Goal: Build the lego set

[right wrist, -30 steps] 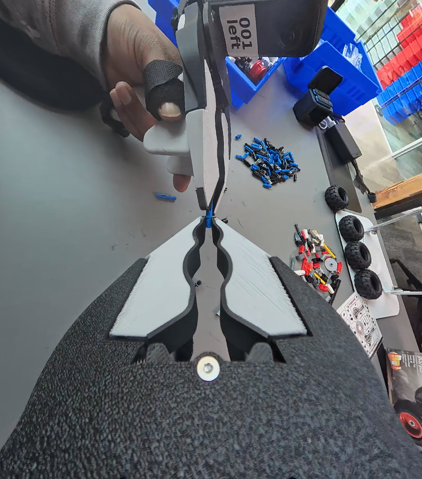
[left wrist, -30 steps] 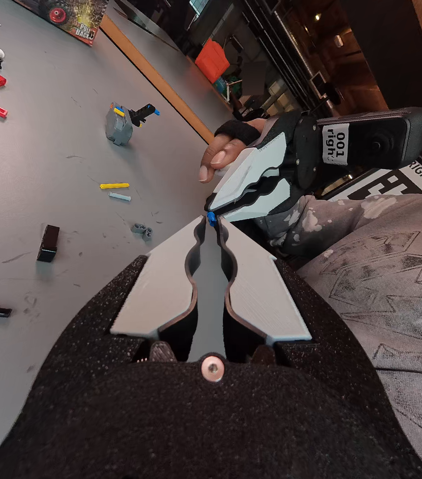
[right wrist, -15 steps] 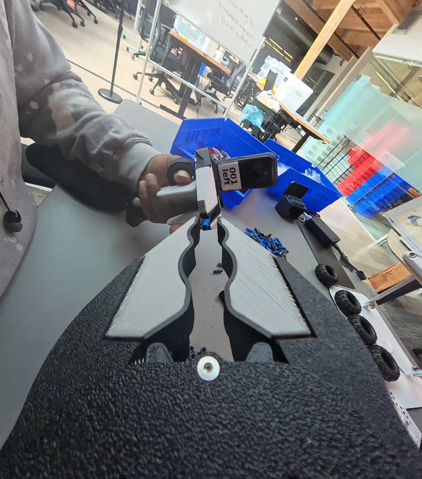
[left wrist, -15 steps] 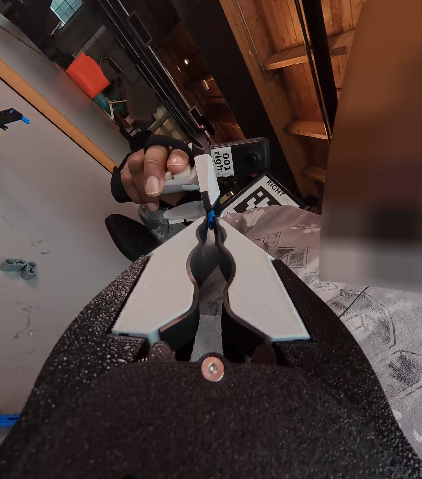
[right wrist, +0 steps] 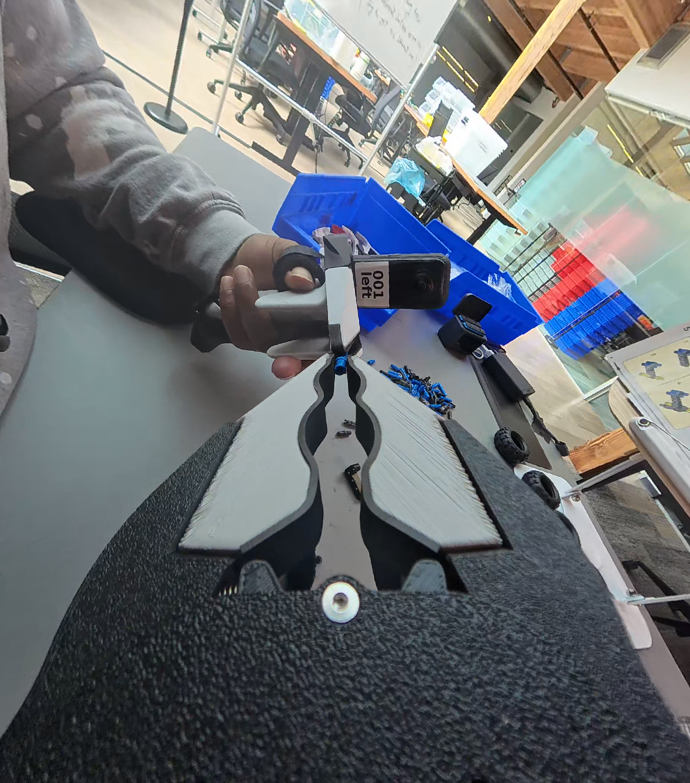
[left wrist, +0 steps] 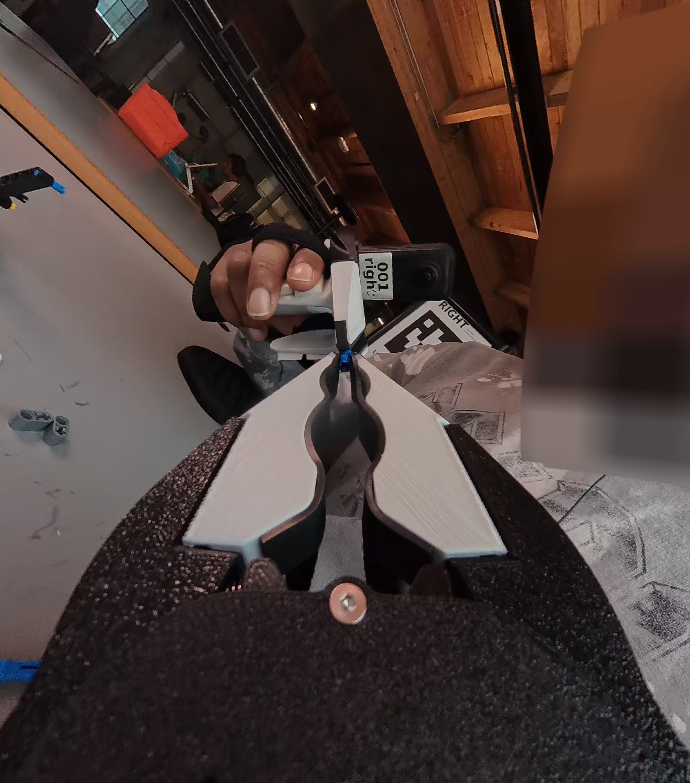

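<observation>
Blue pin (left wrist: 345, 361): tiny hard plastic peg, held in the air between both claw tips, above the grey surface (right wrist: 114, 406).
Left claw (left wrist: 345, 363): nearly closed, pinching the pin at its very tips.
Right claw (right wrist: 339, 365): a narrow gap; the pin sits there, though contact looks uncertain.
Handling: light, stiff, smooth, likely to slip or flick away; grip across its middle collar.
Spare pins (right wrist: 417, 383): heaped further along.
</observation>
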